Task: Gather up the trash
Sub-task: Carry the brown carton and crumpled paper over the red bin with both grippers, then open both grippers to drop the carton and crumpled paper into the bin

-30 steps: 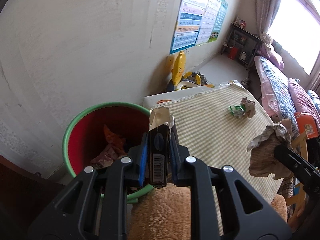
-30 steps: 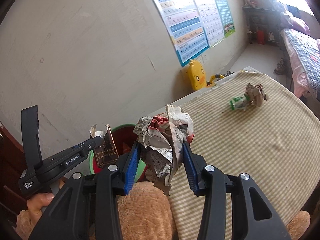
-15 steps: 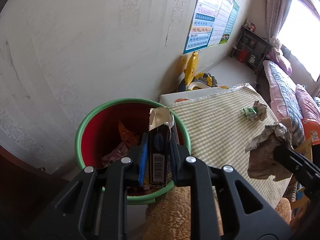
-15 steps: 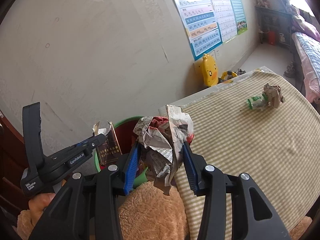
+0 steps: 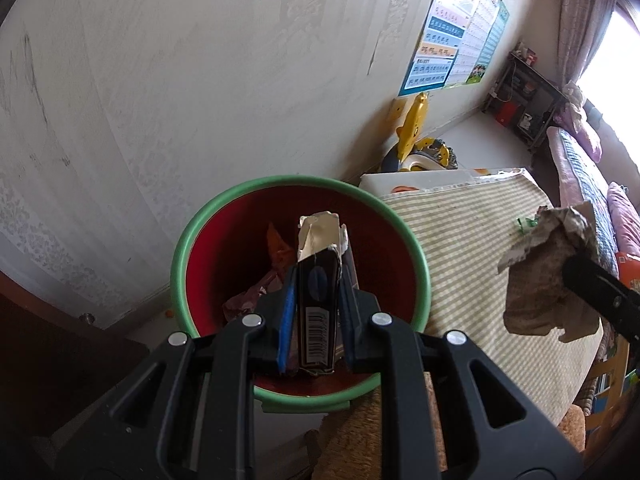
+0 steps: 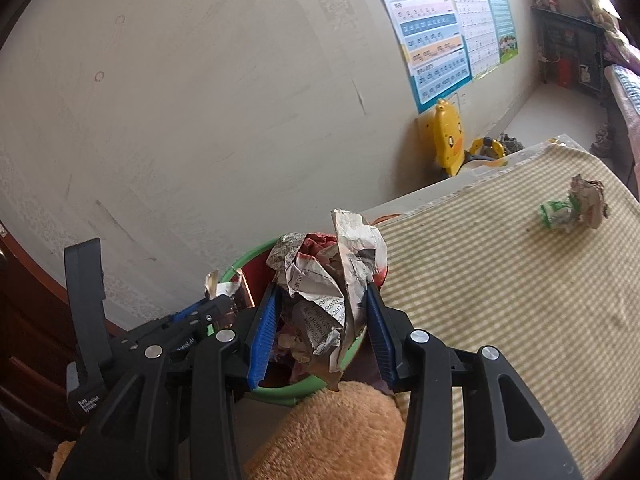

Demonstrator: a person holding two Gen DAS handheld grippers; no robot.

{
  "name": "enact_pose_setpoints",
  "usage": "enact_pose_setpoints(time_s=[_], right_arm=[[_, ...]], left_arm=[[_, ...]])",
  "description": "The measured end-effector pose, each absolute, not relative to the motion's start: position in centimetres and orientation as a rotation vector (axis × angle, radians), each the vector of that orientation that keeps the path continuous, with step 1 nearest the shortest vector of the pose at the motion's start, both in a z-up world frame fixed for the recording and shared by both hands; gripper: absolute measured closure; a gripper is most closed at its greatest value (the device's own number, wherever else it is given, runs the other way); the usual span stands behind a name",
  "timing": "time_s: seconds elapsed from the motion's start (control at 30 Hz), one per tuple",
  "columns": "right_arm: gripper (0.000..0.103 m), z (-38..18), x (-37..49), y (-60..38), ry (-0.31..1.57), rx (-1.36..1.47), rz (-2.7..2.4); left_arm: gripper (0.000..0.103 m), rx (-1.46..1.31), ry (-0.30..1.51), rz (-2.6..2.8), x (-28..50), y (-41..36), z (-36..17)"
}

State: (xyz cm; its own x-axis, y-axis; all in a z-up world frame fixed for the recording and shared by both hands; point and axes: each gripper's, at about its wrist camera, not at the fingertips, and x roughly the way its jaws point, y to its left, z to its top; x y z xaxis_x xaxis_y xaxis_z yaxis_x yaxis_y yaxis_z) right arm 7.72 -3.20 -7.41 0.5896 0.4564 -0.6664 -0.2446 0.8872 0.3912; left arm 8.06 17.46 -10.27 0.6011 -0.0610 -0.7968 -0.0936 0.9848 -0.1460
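Observation:
A red bin with a green rim (image 5: pixel 188 248) stands on the floor by the wall, with wrappers in its bottom. My left gripper (image 5: pixel 318 300) is shut on a dark cigarette pack (image 5: pixel 318 312) with torn foil at its top, held above the bin's opening. In the right wrist view my right gripper (image 6: pixel 322 312) is shut on a crumpled newspaper ball (image 6: pixel 328 276), just over the bin's rim (image 6: pixel 236 268) beside the table. The newspaper ball (image 5: pixel 548 272) also shows at the right of the left wrist view. More crumpled trash, green and brown, (image 6: pixel 572 210) lies far out on the table.
A table with a striped green-and-cream cloth (image 6: pixel 500 300) fills the right side. A tan plush cushion (image 6: pixel 332 436) sits below the grippers. A yellow duck toy (image 6: pixel 448 140) and posters (image 6: pixel 440 32) are at the wall. A bed (image 5: pixel 584 184) lies beyond the table.
Both grippers have moved toward the bin with their loads. The cigarette pack now hangs over the bin's middle, and the newspaper ball has reached the bin's rim.

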Motion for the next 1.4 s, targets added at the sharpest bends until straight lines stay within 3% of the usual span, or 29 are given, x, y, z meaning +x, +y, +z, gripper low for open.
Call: enact_pose_setpoints(time_s=[1.1, 1.17, 1.23, 1.4], right_arm=[[0.058, -11.7, 12.5, 2.2, 0.976, 0.210, 0.462], [0.052, -11.9, 12.7, 2.2, 0.977, 0.220, 0.465], [0.049, -12.0, 12.8, 2.2, 0.976, 0.228, 0.471], [0.038, -12.4, 13.1, 1.5, 0.978, 0.269, 0.470]], left_arm=[[0.085, -0.315, 1.052, 0.057, 10.0, 21.1, -15.1], [0.080, -0.317, 1.047, 0.069, 9.9, 21.2, -15.1], [0.053, -0.328, 1.039, 0.079, 10.0, 21.4, -15.0], [0.041, -0.339, 1.025, 0.108, 10.1, 21.6, -14.6]])
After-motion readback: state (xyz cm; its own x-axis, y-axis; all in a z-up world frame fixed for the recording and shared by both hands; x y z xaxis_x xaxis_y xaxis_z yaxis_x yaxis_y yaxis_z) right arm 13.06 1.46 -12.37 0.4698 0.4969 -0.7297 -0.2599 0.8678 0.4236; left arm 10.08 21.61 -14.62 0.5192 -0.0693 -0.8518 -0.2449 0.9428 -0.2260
